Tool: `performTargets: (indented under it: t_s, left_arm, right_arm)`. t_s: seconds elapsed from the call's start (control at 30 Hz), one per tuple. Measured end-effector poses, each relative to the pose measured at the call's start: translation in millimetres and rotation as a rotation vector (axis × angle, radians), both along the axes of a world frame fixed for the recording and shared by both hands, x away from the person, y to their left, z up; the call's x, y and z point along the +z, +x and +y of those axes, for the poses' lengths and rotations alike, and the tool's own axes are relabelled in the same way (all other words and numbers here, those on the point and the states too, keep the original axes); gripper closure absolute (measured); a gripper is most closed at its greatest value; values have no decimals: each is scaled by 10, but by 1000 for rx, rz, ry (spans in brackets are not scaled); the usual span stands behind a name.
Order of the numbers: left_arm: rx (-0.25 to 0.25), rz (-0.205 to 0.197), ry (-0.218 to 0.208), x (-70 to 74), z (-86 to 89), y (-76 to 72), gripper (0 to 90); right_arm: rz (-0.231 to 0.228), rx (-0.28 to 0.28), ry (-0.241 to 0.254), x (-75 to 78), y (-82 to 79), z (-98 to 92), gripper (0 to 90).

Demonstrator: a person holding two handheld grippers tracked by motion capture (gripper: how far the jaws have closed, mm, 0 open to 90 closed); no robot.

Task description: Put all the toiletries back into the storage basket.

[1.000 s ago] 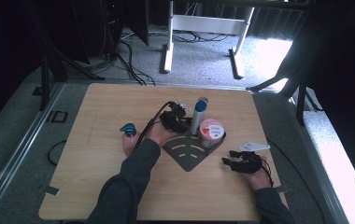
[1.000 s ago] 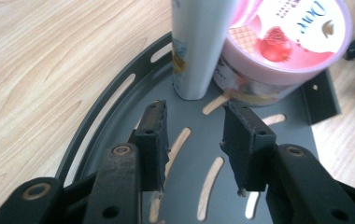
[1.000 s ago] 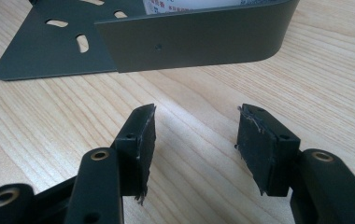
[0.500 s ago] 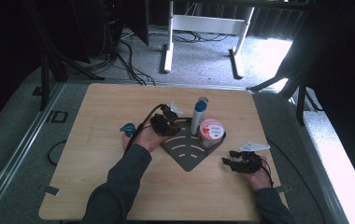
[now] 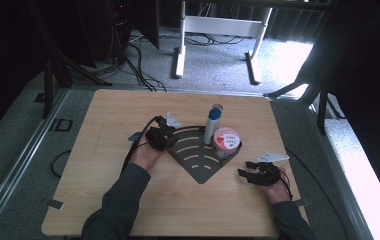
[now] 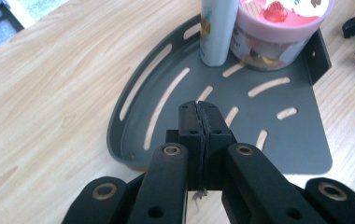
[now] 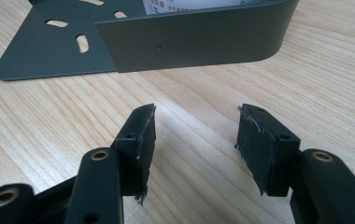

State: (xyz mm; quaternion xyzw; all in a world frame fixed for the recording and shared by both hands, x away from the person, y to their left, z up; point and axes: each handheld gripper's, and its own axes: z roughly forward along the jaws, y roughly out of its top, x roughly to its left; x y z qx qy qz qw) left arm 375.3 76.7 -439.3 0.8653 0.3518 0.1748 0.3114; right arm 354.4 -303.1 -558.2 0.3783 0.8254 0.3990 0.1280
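Lying on desk (image 5: pixel 103 150): grey slotted corner shelf (image 5: pixel 200 162), holding white tube (image 5: pixel 211 125) and pink cup (image 5: pixel 226 141)
Left hand-held gripper (image 5: pixel 170 131): at shelf's curved edge, jaws just closed together, empty
Right hand-held gripper (image 5: pixel 244 174): beside shelf's wall, jaws apart, empty

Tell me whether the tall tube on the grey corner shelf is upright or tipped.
Upright. The tube stands on its end on the corner shelf, beside the pink tub.
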Motion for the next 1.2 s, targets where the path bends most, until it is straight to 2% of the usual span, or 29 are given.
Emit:
performTargets:
  t_s: [0.23, 0.6, 0.8, 0.93, 1.17, 1.2]
  left_arm:
    - [28, -8, 3, -33, 157, -127, 892]
    - [77, -31, -23, 6, 435, -295, 868]
    - [100, -26, -36, 1, 587, -388, 876]
    - [119, -6, -54, -39, 700, -424, 886]
    - [151, 0, -49, -72, 863, -492, 892]
    - [166, -4, -49, -67, 930, -523, 892]
  right_arm:
    - [1, -1, -1, 1, -2, 0, 464]
    - [0, -2, -1, 0, -3, 2, 464]
    - [2, -3, 1, 1, -3, 1, 464]
    - [2, -3, 0, 0, -4, 2, 465]
    - [2, -3, 1, 1, -2, -1, 464]
    - [2, -3, 1, 1, -2, -1, 464]
